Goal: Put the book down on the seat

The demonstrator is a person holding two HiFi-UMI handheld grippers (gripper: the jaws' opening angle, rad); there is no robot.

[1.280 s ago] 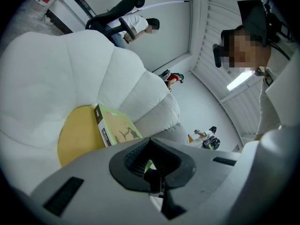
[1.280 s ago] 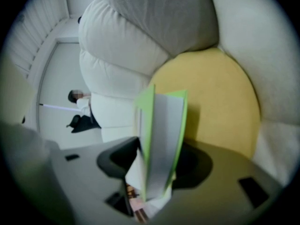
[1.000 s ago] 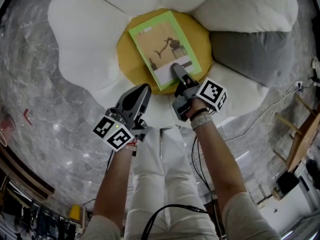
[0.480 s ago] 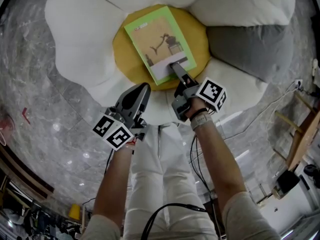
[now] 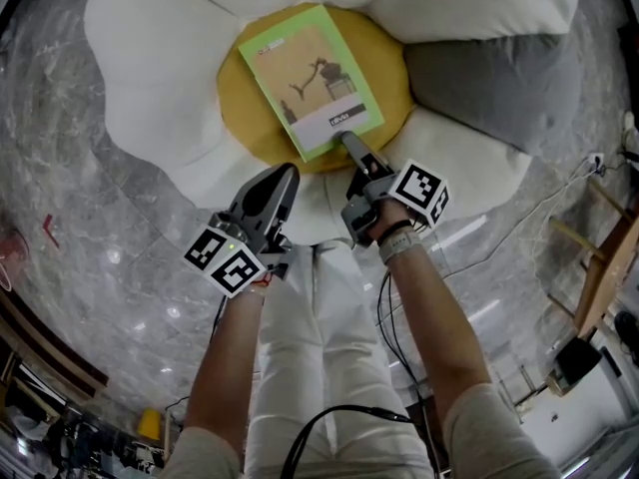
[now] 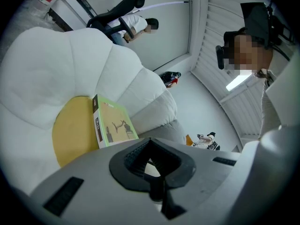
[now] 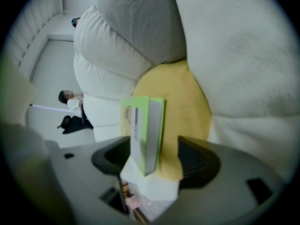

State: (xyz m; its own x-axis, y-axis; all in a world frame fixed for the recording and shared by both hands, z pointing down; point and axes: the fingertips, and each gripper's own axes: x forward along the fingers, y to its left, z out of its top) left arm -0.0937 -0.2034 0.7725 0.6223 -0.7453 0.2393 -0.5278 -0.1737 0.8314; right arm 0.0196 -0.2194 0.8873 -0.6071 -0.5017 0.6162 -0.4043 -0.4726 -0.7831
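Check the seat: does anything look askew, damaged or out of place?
Nothing damaged. The book lies flat on the seat's yellow centre, only turned diagonally. The right gripper, jaws just opening, has its near edge between them, not pressed.

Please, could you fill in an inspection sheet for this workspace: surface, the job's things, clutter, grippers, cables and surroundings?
Surface: flower-shaped seat, white petals round a yellow centre, with a grey cushion at one side.
Job's things: book, green-edged, lies flat on the yellow centre.
Clutter: nothing seen on the seat besides the book.
Grippers: right hand-held gripper open; its jaws have just been opening, with the book's near corner between them, not clamped. Left hand-held gripper shut, empty, apart from the book.
Cables: black cable loops by the person's legs; thin pale cable on the floor.
Surroundings: grey marble floor; wooden frame at right.
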